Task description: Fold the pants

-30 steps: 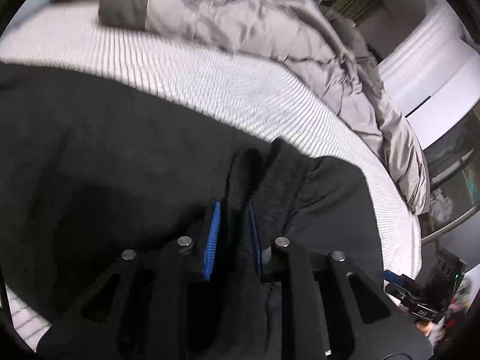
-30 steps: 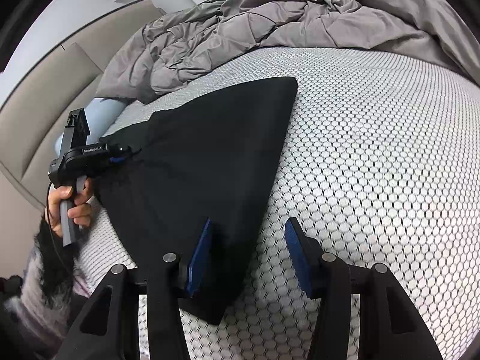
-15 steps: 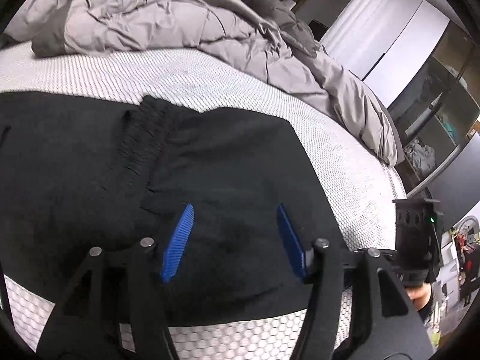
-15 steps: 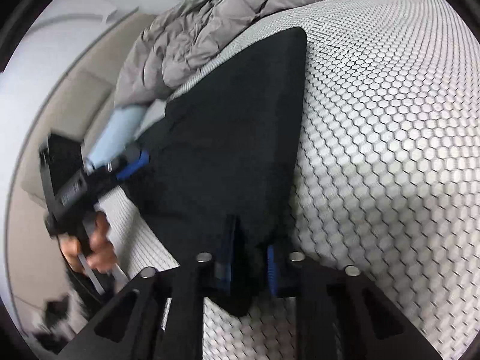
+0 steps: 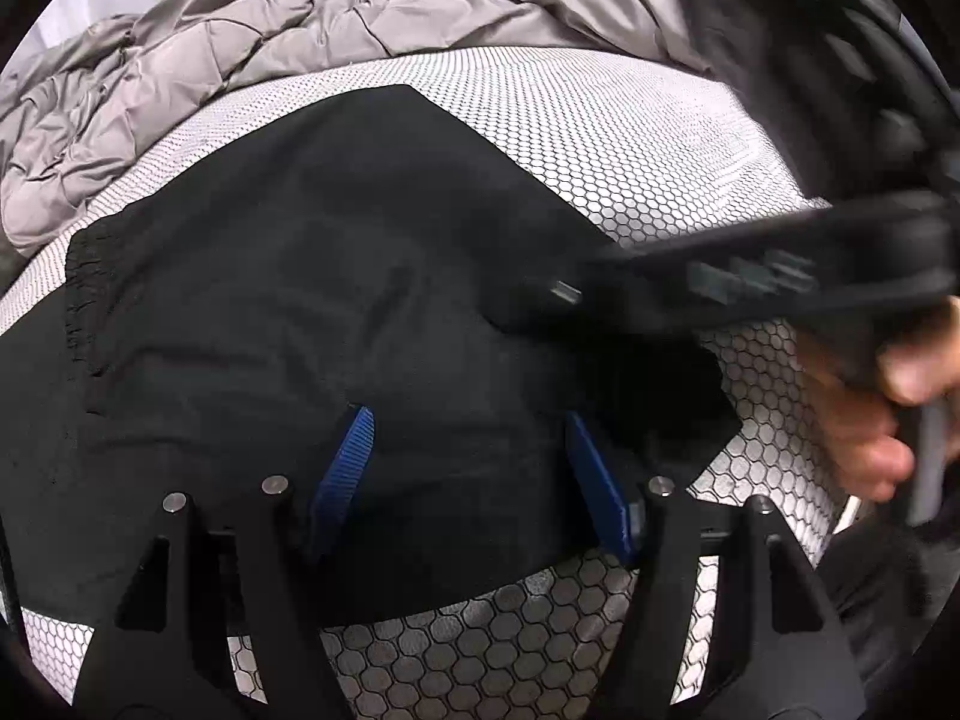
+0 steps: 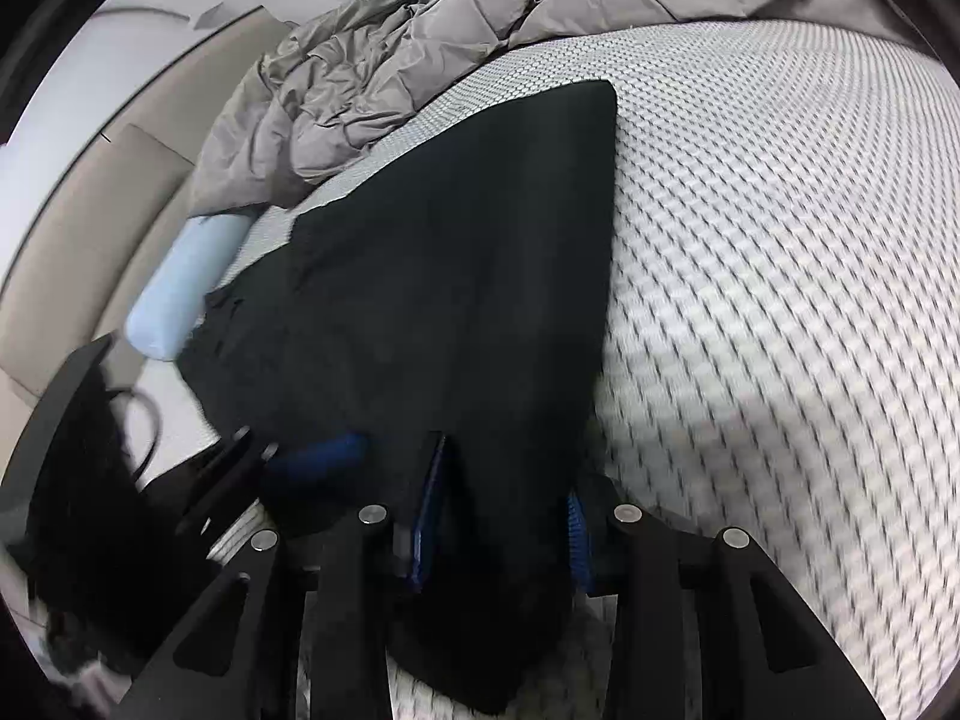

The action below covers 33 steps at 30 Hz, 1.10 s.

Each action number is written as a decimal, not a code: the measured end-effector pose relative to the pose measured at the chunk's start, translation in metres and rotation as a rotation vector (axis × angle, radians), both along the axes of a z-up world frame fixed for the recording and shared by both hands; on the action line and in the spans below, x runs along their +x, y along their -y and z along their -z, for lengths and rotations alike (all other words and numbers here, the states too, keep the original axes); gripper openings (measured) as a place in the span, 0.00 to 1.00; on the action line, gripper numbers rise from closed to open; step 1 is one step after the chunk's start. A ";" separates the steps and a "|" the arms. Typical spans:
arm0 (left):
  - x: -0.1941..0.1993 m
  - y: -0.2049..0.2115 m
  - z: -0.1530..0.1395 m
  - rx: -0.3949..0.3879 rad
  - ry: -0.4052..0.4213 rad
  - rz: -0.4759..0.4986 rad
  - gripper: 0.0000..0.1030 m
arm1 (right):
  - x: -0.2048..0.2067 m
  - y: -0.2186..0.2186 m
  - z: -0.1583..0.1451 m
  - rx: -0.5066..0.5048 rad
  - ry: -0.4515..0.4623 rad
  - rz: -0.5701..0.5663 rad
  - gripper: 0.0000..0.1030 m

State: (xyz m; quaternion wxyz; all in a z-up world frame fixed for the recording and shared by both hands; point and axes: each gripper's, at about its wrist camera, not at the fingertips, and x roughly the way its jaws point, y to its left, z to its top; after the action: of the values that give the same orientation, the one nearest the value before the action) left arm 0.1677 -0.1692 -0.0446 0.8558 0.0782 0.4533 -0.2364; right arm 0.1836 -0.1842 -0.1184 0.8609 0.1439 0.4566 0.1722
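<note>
No writing can be read on either tool. The left gripper [image 5: 471, 468] points steeply down over the black pants [image 5: 312, 312] lying flat on the bed [image 5: 630, 138]; its blue fingers [image 5: 345, 462] have just been spreading and stand apart above the cloth, no longer pinching the waistband fold as a second ago. The right gripper [image 6: 501, 525], held by a blurred hand [image 5: 870, 420] just right of the left fingers, has its fingers [image 6: 429, 516] straddling the pants' near corner, having just loosened after clamping it. A grey duvet [image 6: 432, 42] lies beyond.
</note>
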 end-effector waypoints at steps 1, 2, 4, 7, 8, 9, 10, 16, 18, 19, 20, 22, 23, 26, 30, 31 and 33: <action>0.000 -0.003 0.000 -0.014 -0.015 0.002 0.61 | 0.009 -0.002 0.000 -0.015 0.008 0.007 0.33; -0.001 -0.006 0.001 -0.025 -0.028 0.008 0.61 | 0.020 -0.002 -0.001 -0.010 0.011 0.019 0.32; 0.000 -0.010 0.001 -0.029 -0.040 0.024 0.61 | 0.042 0.002 -0.002 -0.003 0.009 0.046 0.27; 0.001 -0.020 0.003 -0.045 -0.054 0.042 0.61 | 0.089 0.007 -0.013 -0.018 0.036 0.092 0.25; 0.000 -0.022 0.002 -0.047 -0.054 0.048 0.62 | 0.107 0.007 -0.017 -0.037 0.041 0.100 0.25; -0.001 -0.024 0.002 -0.050 -0.053 0.055 0.63 | 0.123 0.006 -0.020 -0.047 0.041 0.101 0.24; -0.002 -0.027 0.002 -0.057 -0.056 0.061 0.63 | 0.141 0.005 -0.021 -0.071 0.033 0.101 0.23; -0.002 -0.053 -0.010 -0.170 -0.099 0.087 0.63 | 0.185 0.006 -0.035 -0.114 0.003 0.104 0.25; 0.004 -0.074 -0.023 -0.256 -0.112 0.052 0.63 | 0.163 0.011 -0.044 -0.101 0.034 0.108 0.34; 0.006 -0.086 -0.030 -0.298 -0.100 0.030 0.63 | 0.149 0.014 -0.045 -0.085 0.038 0.115 0.42; 0.007 -0.103 -0.040 -0.344 -0.072 -0.009 0.63 | 0.128 0.021 -0.043 -0.044 0.041 0.117 0.46; 0.006 -0.128 -0.051 -0.379 -0.031 -0.081 0.63 | 0.091 0.026 -0.034 0.014 0.029 0.109 0.47; 0.005 -0.146 -0.055 -0.395 -0.008 -0.135 0.63 | 0.077 0.027 -0.027 0.044 0.014 0.103 0.47; 0.005 -0.182 -0.054 -0.410 0.003 -0.252 0.63 | 0.059 0.024 -0.008 0.132 -0.046 0.068 0.43; -0.006 -0.213 -0.049 -0.382 0.017 -0.342 0.63 | 0.071 0.018 -0.026 0.103 0.062 0.071 0.17; -0.005 -0.217 -0.048 -0.364 0.025 -0.353 0.63 | 0.073 0.018 -0.031 0.047 0.089 0.075 0.18; -0.011 -0.221 -0.045 -0.333 0.039 -0.354 0.63 | 0.074 0.019 -0.040 -0.051 0.102 0.140 0.18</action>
State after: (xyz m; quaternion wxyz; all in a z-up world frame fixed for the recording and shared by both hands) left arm 0.1567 0.0514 0.0006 0.8936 -0.1400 0.3982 -0.1525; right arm 0.2581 -0.2031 -0.0787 0.8964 0.1445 0.4051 0.1069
